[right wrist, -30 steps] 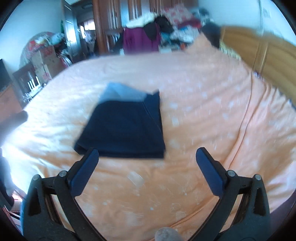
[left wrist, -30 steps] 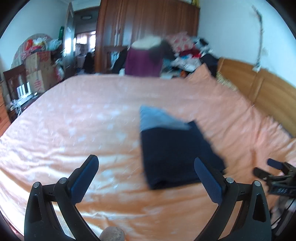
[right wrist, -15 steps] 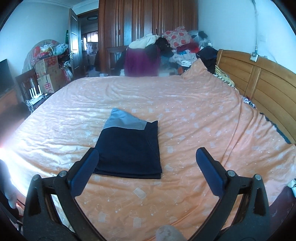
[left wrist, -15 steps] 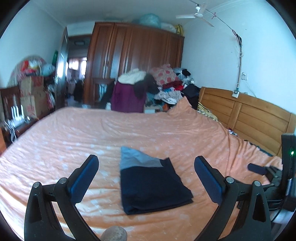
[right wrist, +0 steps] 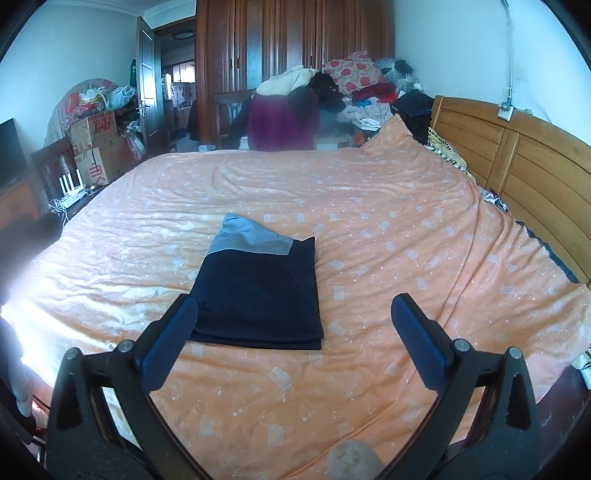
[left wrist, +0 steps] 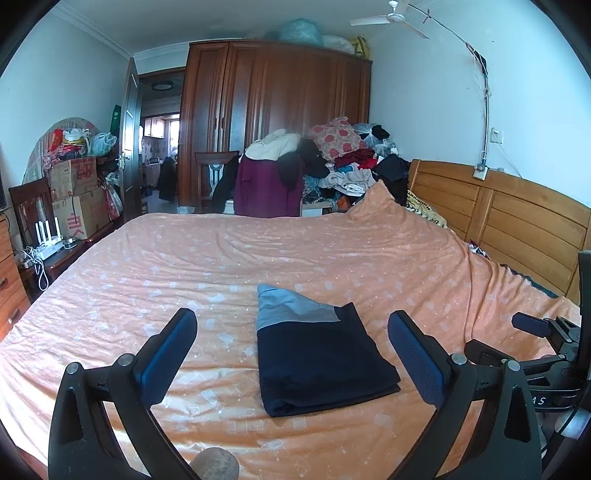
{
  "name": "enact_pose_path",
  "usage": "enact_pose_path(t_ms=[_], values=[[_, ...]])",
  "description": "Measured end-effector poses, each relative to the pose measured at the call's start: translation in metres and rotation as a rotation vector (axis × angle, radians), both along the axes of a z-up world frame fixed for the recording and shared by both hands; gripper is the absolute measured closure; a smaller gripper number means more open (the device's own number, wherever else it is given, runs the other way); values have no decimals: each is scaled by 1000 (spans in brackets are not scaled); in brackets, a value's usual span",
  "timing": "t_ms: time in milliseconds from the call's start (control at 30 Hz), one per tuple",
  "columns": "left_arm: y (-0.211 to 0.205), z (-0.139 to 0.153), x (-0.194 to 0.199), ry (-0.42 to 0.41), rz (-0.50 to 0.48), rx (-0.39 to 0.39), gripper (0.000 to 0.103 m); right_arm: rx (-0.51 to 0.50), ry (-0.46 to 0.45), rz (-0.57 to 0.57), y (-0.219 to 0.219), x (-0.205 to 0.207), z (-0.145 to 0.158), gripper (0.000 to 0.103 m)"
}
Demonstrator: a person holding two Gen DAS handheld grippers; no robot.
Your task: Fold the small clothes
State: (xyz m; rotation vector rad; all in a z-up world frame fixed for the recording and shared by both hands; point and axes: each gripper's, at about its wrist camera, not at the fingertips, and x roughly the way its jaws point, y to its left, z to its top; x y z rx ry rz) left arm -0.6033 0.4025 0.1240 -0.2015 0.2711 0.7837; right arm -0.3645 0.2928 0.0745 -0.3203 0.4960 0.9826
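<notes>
Left gripper [left wrist: 291, 338] and right gripper [right wrist: 293, 321] both spread wide, holding nothing, folded navy garment with grey band [left wrist: 317, 354] on the orange patterned bedsheet [left wrist: 184, 266] just beyond them, red print on far-left cardboard boxes [left wrist: 79, 218] unreadable

— A home bedroom? Going by what?
— By the wide bed [left wrist: 229, 266] under an orange patterned sheet, a wooden headboard [left wrist: 517, 218] along the right wall, a tall dark wooden wardrobe [left wrist: 280, 118] at the far end
— Lived in?
— Very much: clothes heaped in a pile [left wrist: 343, 162] beside the wardrobe, cardboard boxes [left wrist: 74, 195] stacked on the left, an open door [left wrist: 131, 147] onto another room, a ceiling fan [left wrist: 388, 18] overhead
</notes>
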Motion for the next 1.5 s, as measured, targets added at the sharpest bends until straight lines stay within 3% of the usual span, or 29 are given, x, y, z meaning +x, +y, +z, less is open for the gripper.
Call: enact_pose_path(t_ms=[1500], values=[[-11,-11,26,78,-31,7,0,3,58,23,-2,5,-7,0]])
